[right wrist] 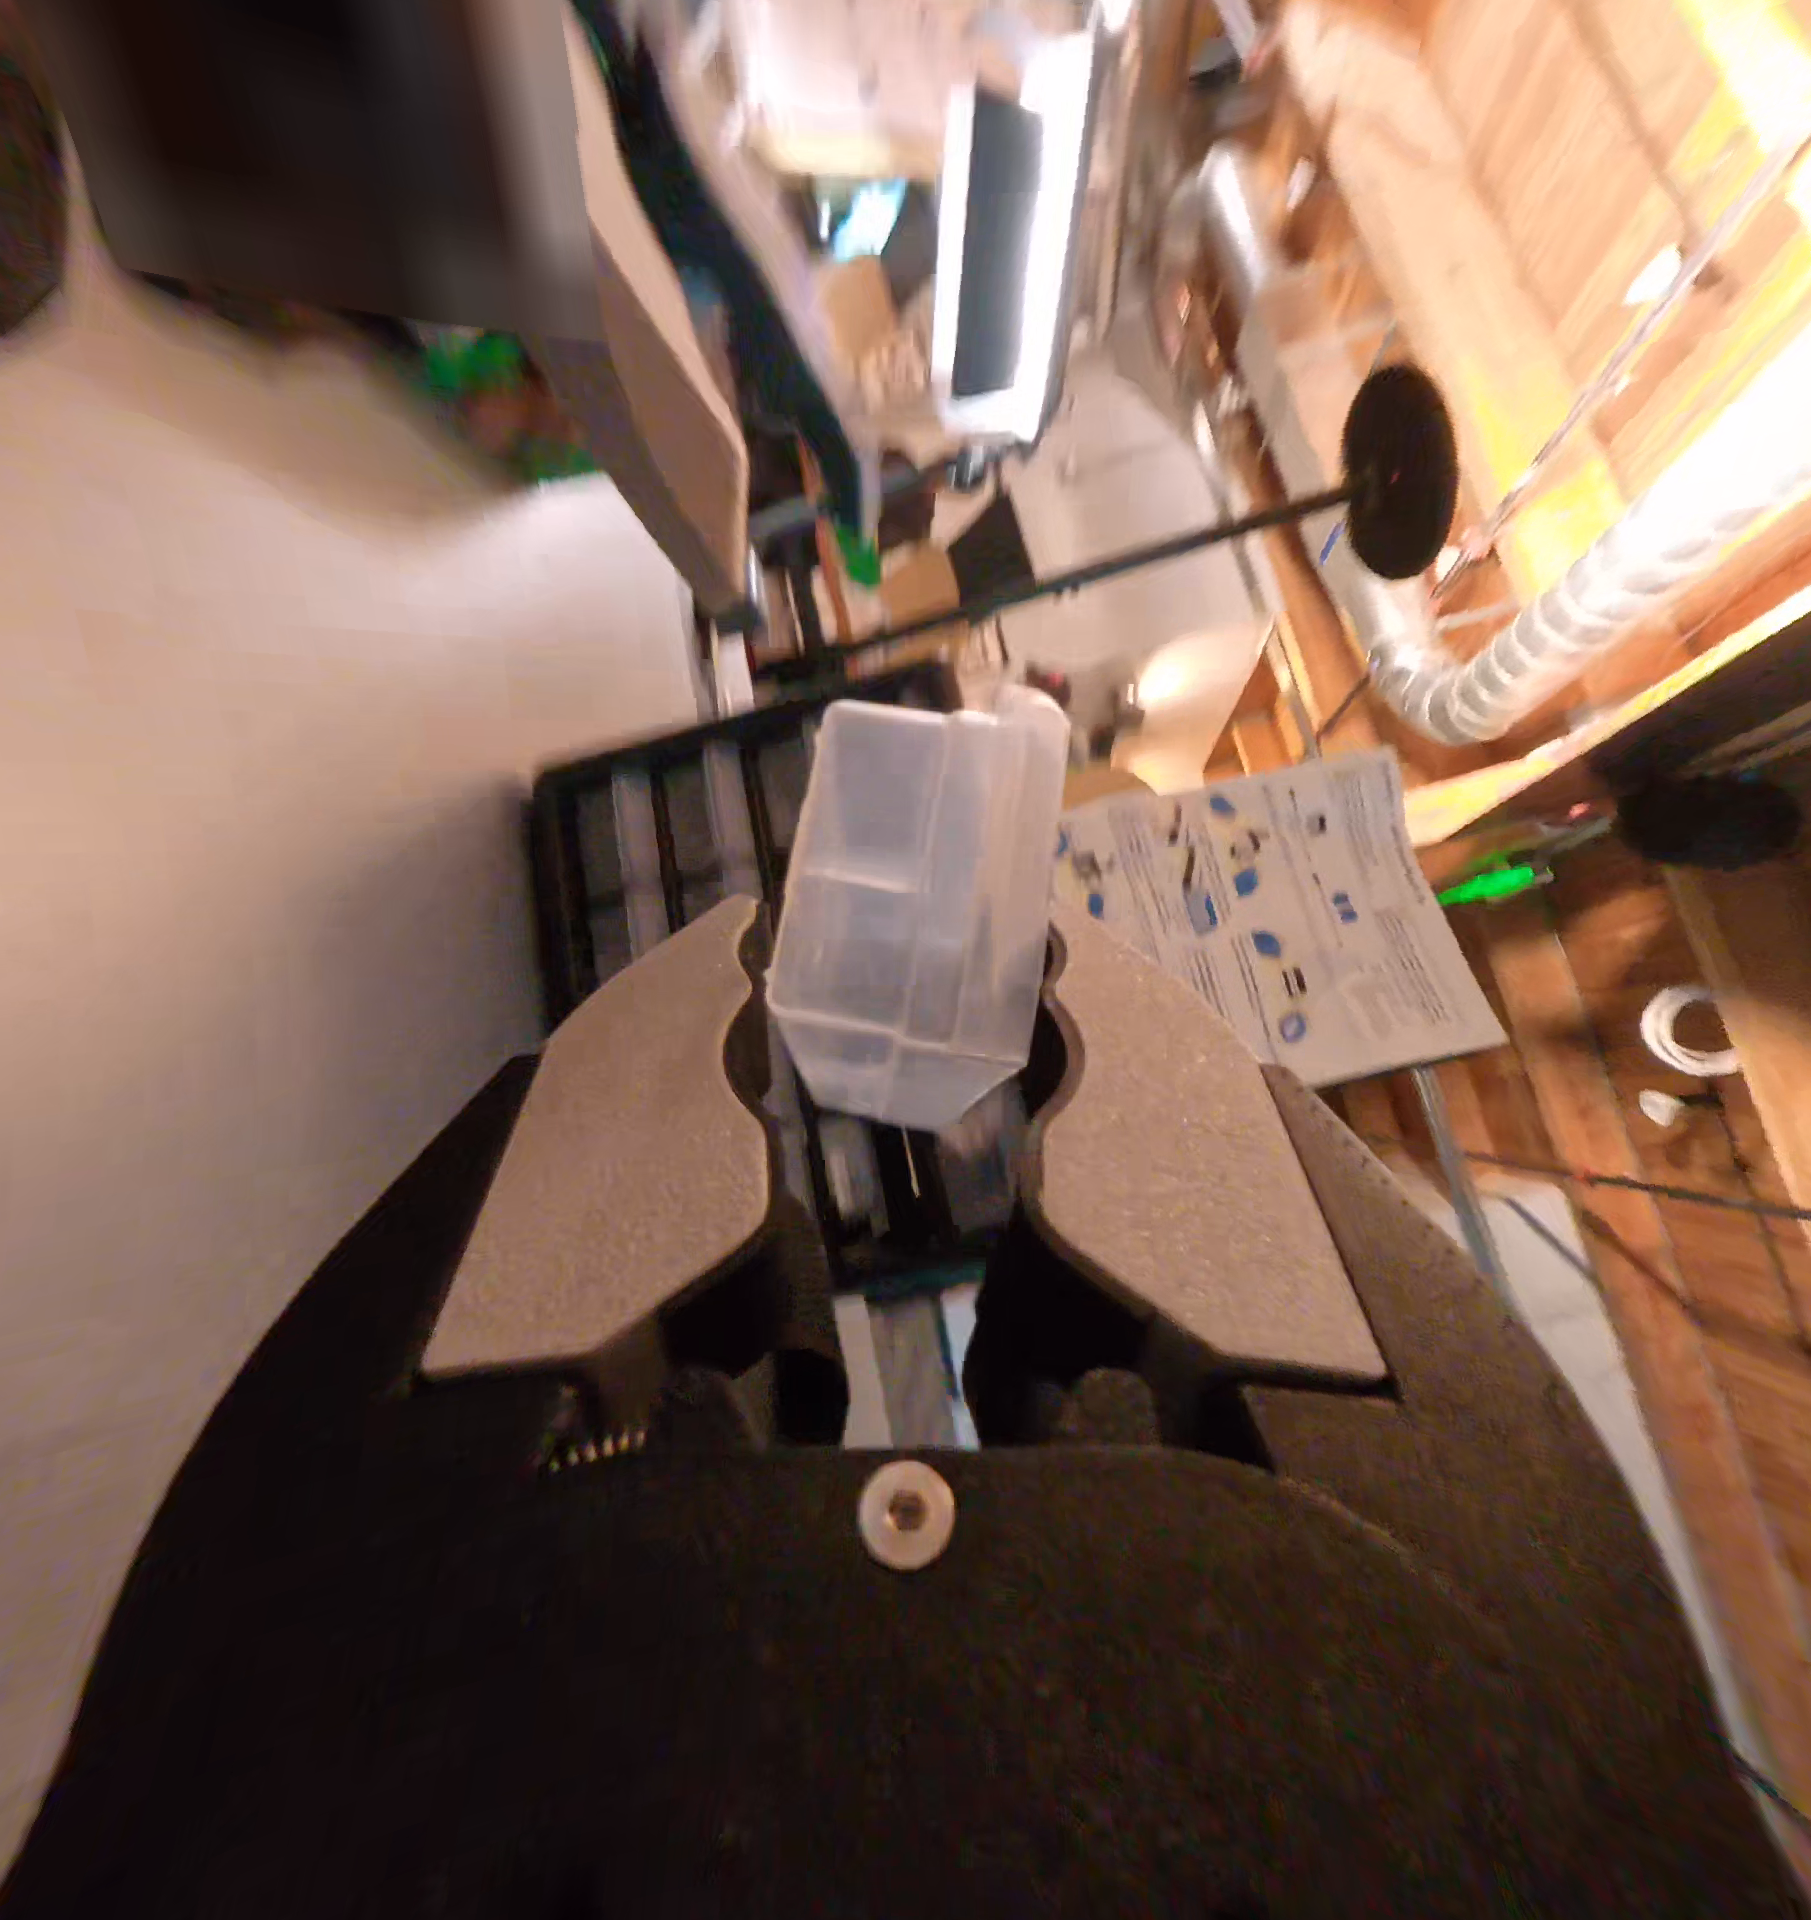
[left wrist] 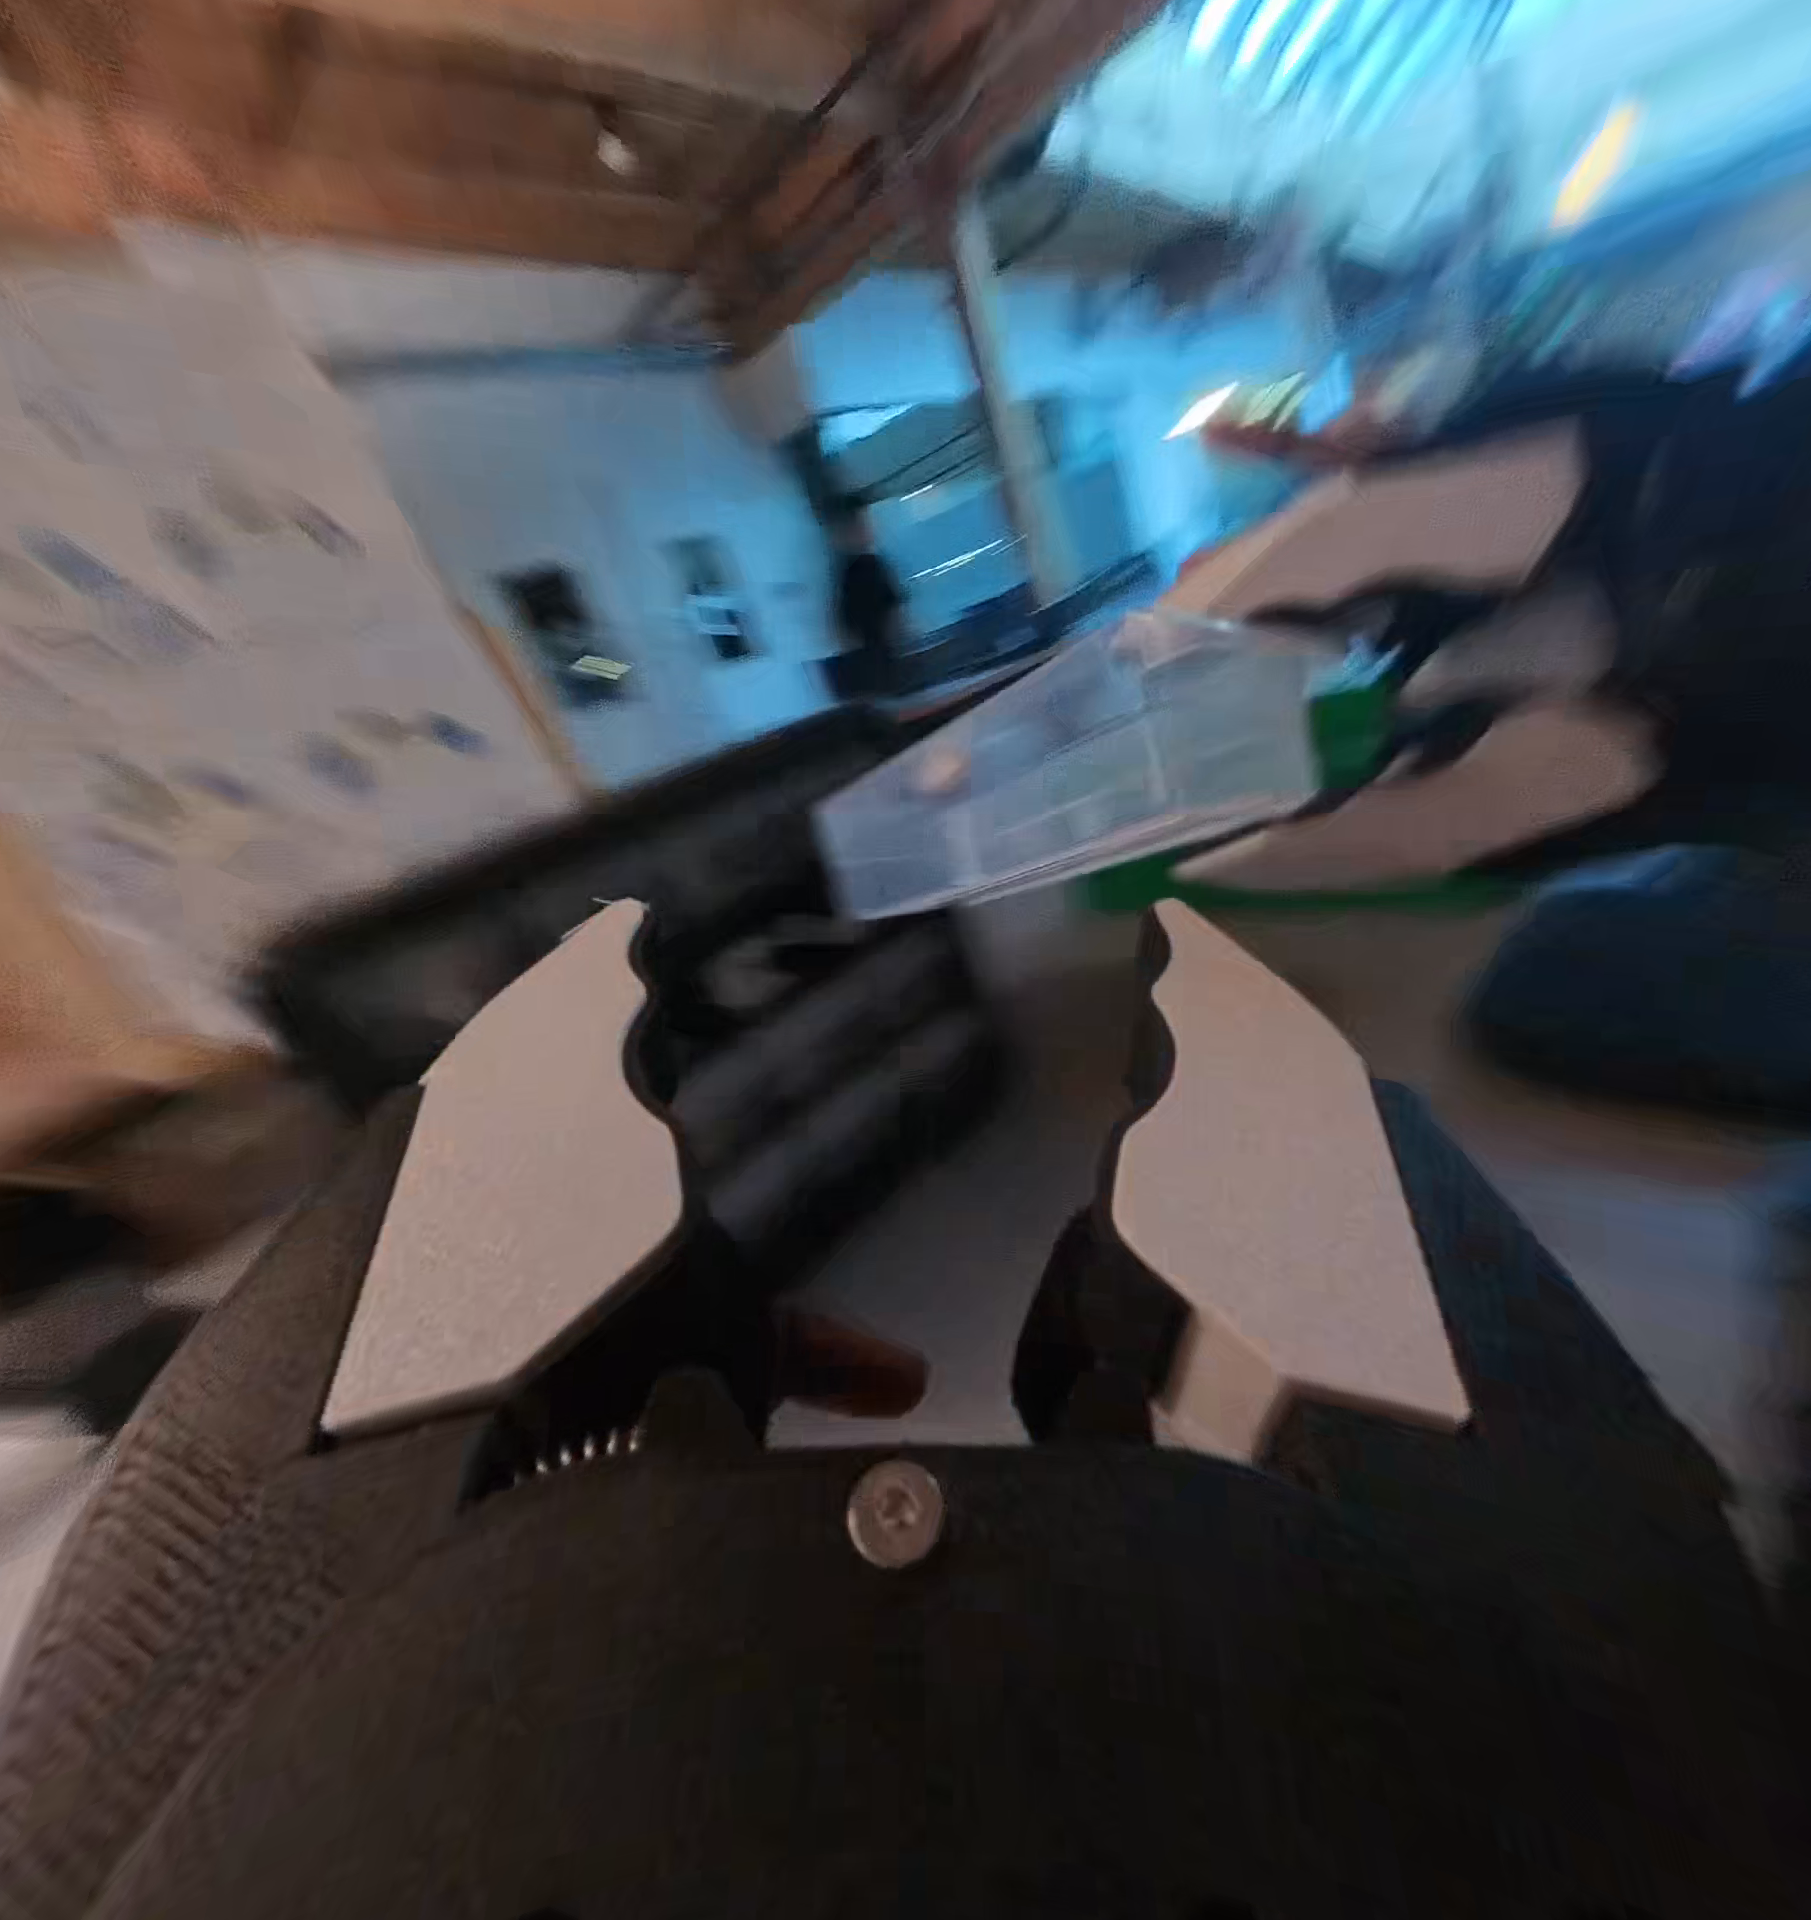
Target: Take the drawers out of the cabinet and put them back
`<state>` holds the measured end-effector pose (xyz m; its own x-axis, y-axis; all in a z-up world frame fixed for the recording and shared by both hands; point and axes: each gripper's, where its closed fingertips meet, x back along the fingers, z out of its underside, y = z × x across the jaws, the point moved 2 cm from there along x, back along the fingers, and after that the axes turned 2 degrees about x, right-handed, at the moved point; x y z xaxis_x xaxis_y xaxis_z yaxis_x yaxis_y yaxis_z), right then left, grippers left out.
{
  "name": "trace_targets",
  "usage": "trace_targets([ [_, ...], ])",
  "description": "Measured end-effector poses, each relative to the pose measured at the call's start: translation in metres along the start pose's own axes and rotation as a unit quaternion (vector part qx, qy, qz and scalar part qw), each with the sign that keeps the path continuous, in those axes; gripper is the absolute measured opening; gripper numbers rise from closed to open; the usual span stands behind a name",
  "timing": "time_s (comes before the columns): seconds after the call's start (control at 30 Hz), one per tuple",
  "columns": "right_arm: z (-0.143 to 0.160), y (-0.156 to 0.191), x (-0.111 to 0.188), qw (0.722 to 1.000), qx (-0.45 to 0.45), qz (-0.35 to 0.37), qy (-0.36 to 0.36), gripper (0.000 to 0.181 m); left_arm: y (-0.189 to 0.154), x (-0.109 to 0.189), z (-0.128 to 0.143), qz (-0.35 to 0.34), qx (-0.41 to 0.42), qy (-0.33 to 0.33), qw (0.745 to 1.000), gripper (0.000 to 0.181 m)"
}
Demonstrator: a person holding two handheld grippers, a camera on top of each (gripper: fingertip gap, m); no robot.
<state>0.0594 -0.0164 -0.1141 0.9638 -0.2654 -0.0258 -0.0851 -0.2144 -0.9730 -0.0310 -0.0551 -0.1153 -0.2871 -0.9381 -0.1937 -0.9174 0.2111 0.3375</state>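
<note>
My right gripper (right wrist: pixel 901 925) is shut on a clear plastic drawer (right wrist: pixel 911 914) and holds it in the air, tilted, in front of the black cabinet (right wrist: pixel 610 831) with its open slots. In the blurred left wrist view the same drawer (left wrist: pixel 1067 769) sticks out from the right gripper's grey fingers (left wrist: pixel 1420 530) above the cabinet (left wrist: pixel 527 935). My left gripper (left wrist: pixel 901 914) is open and empty, just below the drawer and beside the cabinet. One of its fingers (right wrist: pixel 662 416) shows at the upper left of the right wrist view.
The cabinet stands on a white table (right wrist: pixel 257 831). A printed sheet with blue pictures (right wrist: pixel 1275 914) lies to the right of the drawer. Wooden boards, a ribbed hose (right wrist: pixel 1566 644) and a black disc on a rod (right wrist: pixel 1400 468) are farther off.
</note>
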Motion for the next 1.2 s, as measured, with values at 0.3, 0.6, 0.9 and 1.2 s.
trace_targets([
  [0.3,0.000,0.024,-0.018,0.989,0.095,-0.073,0.086,0.047,-0.030,-0.026,0.009,-0.058,-0.551,0.096,0.827,0.078],
  [0.6,-0.017,0.025,-0.023,0.993,0.100,-0.056,0.031,0.047,-0.033,-0.022,0.009,-0.048,-0.562,0.063,0.823,0.051],
  [0.9,-0.009,0.017,-0.025,0.990,0.131,-0.015,-0.046,0.053,-0.037,0.001,-0.005,0.041,-0.490,-0.031,0.870,0.050],
  [1.2,0.001,0.024,-0.034,0.983,0.172,-0.070,0.008,0.049,-0.034,-0.006,0.011,-0.006,-0.570,0.018,0.821,0.052],
])
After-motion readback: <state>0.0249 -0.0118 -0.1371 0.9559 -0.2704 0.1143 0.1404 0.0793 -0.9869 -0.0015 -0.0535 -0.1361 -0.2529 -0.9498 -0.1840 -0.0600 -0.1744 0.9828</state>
